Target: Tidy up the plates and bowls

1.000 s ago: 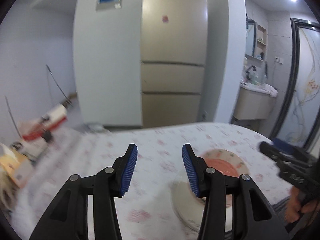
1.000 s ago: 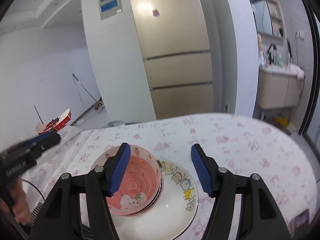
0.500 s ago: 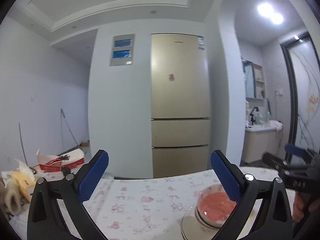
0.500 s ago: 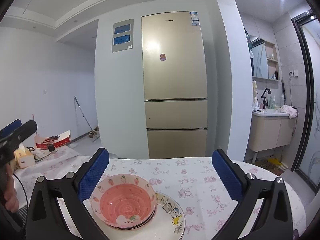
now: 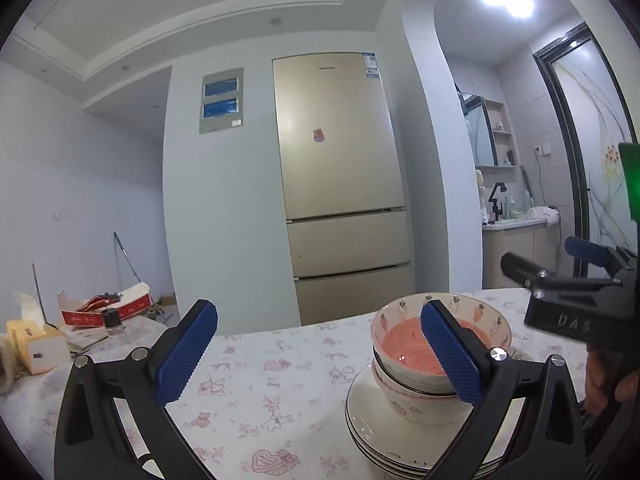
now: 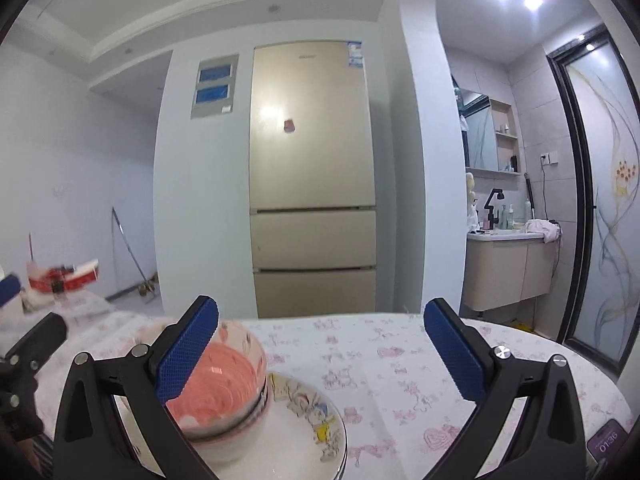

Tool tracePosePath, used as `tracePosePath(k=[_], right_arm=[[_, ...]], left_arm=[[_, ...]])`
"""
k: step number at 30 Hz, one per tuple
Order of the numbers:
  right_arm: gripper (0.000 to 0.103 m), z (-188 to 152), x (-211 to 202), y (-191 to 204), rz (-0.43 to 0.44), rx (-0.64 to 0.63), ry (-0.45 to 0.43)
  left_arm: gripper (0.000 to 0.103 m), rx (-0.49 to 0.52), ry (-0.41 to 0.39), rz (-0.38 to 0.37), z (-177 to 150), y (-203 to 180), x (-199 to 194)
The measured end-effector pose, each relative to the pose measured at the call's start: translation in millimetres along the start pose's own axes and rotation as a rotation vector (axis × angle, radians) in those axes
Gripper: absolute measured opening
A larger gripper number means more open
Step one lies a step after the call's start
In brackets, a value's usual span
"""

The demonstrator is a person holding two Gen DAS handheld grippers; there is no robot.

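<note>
Stack of pink-glazed ceramic bowls [image 5: 440, 344] sits nested on stack of white cartoon-printed plates [image 6: 308, 412], on floral-cloth table [image 5: 256, 376]. Left gripper [image 5: 320, 356] and right gripper [image 6: 320, 356]: jaws just opened, now fully spread, nothing held. Risk: pad clipping bowl rim tips stack; glazed surfaces may slip.

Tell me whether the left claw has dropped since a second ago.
Yes. In the left wrist view the left claw now looks level at the fridge, with the bowls nearer; its jaws have just been opening, nothing between them.
</note>
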State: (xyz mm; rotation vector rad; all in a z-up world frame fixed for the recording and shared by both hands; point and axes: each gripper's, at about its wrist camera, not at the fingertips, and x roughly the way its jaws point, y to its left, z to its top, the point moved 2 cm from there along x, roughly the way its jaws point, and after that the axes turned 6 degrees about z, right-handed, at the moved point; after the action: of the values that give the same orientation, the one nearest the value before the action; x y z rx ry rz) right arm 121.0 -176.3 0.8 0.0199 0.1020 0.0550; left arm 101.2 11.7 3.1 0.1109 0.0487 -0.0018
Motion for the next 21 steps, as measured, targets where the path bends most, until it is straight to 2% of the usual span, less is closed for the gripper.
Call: tracePosePath(k=[12, 21], right_arm=[[0.103, -1, -2, 3, 0.0, -0.024, 0.016], [0.103, -2, 2, 7, -0.007, -0.044, 0.029]], left_arm=[[0.103, -0.034, 0.085, -0.009, -8, 7, 17], [0.103, -0.058, 0.097, 0.01, -13, 14, 19]])
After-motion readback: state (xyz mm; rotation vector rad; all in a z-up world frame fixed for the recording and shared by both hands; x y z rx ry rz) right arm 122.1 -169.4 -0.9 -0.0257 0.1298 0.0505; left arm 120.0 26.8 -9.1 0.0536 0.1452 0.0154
